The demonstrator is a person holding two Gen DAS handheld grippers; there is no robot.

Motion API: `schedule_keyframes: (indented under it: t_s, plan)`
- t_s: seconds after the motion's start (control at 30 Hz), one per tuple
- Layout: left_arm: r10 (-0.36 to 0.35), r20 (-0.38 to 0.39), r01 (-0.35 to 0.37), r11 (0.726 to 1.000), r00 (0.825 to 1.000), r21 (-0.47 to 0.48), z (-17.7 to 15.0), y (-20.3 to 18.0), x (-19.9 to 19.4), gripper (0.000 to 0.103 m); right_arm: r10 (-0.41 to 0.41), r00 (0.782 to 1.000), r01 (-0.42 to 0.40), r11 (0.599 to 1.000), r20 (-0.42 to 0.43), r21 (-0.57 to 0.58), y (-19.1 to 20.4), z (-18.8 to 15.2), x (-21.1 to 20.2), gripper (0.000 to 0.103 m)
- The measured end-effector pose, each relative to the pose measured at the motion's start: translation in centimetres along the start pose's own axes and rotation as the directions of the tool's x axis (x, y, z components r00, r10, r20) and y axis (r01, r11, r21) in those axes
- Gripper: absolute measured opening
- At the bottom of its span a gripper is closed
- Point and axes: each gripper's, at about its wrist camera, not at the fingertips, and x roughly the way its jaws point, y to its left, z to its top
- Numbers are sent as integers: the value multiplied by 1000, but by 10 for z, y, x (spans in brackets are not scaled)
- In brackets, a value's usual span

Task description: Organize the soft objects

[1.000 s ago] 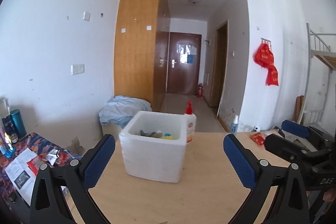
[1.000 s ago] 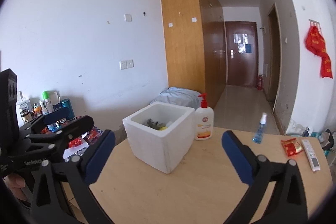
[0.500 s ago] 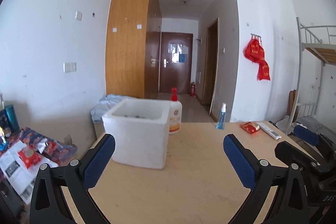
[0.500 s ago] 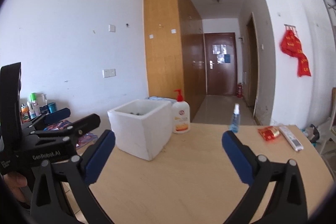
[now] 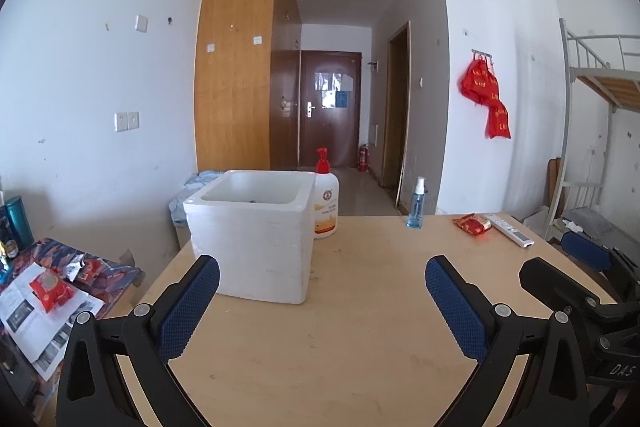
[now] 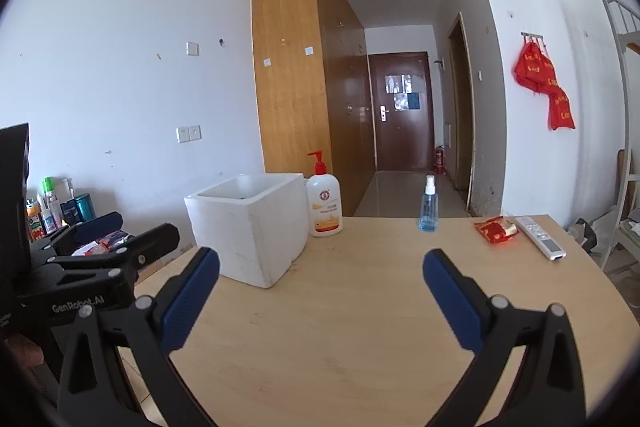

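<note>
A white foam box (image 5: 256, 235) stands on the left part of the wooden table (image 5: 360, 307); it also shows in the right wrist view (image 6: 248, 227). Its contents are hidden behind the rim from this low angle. My left gripper (image 5: 320, 299) is open and empty, low over the table in front of the box. My right gripper (image 6: 320, 291) is open and empty, to the right of the left one. The right gripper's body shows at the right edge of the left wrist view (image 5: 576, 291), and the left gripper's body at the left of the right wrist view (image 6: 104, 259).
A lotion pump bottle (image 6: 324, 203) stands just right of the box. A blue spray bottle (image 6: 428, 207), a red snack packet (image 6: 496, 229) and a white remote (image 6: 540, 237) lie at the table's far right. A cluttered low table (image 5: 48, 291) is on the left.
Both grippers have dropped lower and pulled back from the box, so the view no longer looks down into it. Both stay open and empty.
</note>
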Motion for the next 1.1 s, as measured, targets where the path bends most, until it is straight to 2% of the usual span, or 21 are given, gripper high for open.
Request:
schedule_keyframes:
  t_s: [0.2,1.1]
  plan:
    - [3,0,-3,1000,1000,-7,0,3,-1,103,-23,1000,23,1000,0,-9,0,-3,-3,103]
    - [22,8,-22,1000,1000,-7,-3,6,-7,103,-29,999,29,1000,-26,2,0,-6,0,103]
